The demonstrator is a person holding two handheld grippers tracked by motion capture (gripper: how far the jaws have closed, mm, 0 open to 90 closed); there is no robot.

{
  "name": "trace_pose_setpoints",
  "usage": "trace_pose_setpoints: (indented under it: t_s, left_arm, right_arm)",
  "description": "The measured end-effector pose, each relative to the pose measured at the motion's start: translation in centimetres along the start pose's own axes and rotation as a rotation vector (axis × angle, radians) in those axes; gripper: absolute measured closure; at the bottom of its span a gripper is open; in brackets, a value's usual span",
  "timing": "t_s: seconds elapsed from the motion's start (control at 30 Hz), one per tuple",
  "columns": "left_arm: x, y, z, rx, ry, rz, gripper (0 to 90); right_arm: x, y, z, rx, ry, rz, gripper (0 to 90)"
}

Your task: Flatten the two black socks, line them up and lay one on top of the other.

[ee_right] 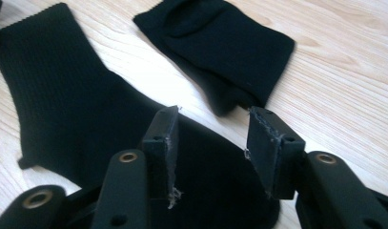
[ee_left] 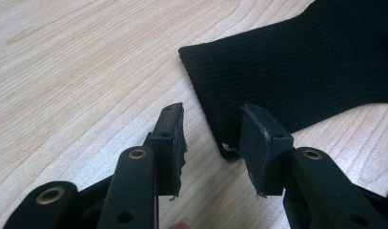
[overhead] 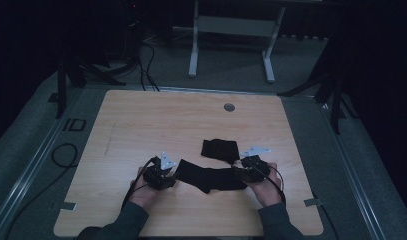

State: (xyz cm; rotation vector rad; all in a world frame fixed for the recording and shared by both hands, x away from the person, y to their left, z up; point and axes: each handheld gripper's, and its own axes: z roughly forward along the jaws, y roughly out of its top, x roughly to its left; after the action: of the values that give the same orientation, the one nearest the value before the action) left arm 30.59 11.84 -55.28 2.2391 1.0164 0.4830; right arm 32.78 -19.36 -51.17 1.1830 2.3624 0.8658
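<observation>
While both tongs stand open and hold nothing, the left gripper (ee_left: 211, 143) straddles the cuff corner of the long sock (ee_left: 296, 71); the right gripper (ee_right: 213, 152) hovers over its toe end. Judging by this, each should close squarely on the edge; the folded sock (ee_right: 220, 43) lies just beyond on the table (overhead: 141, 120).

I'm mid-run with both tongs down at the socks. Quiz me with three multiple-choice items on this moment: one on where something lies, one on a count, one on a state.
1. Where does the folded sock lie relative to the long flat sock?
A. Farther from the person, toward the right
B. Nearer the person
C. Off the table

2. How many black socks are on the table?
A. One
B. Two
C. Four

3. How do the left tongs stand?
A. Shut on the sock
B. Open, at the corner of the sock's cuff end
C. Open, high above bare wood

Key: 1 A, the high view shows it beyond the long sock. 2 B, the right gripper view shows both. 3 B, the left gripper view shows a gap between the jaws.
</observation>
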Motion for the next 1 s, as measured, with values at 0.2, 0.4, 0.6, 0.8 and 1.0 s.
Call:
trace_pose_setpoints:
  t_s: [0.2,0.4,0.6,0.8,1.0]
  left_arm:
    - [-0.1,0.0,0.0,-0.001,-0.002,0.004,60.5]
    - [-0.1,0.0,0.0,-0.003,-0.004,0.005,60.4]
    - [-0.1,0.0,0.1,-0.004,-0.006,0.004,60.2]
    - [-0.2,0.0,0.1,-0.003,-0.005,0.005,60.1]
    - [-0.2,0.0,0.1,-0.004,-0.005,0.005,59.9]
  right_arm:
    - [1.0,1.7,1.6,0.019,0.019,-0.043,58.4]
    - [1.5,3.1,2.8,0.031,0.034,-0.061,59.8]
    - [2.1,4.6,4.5,0.055,0.035,-0.094,62.3]
    - [2.6,6.3,6.2,0.088,0.036,-0.108,66.0]
    - [2.9,7.5,7.5,0.111,0.034,-0.089,65.7]
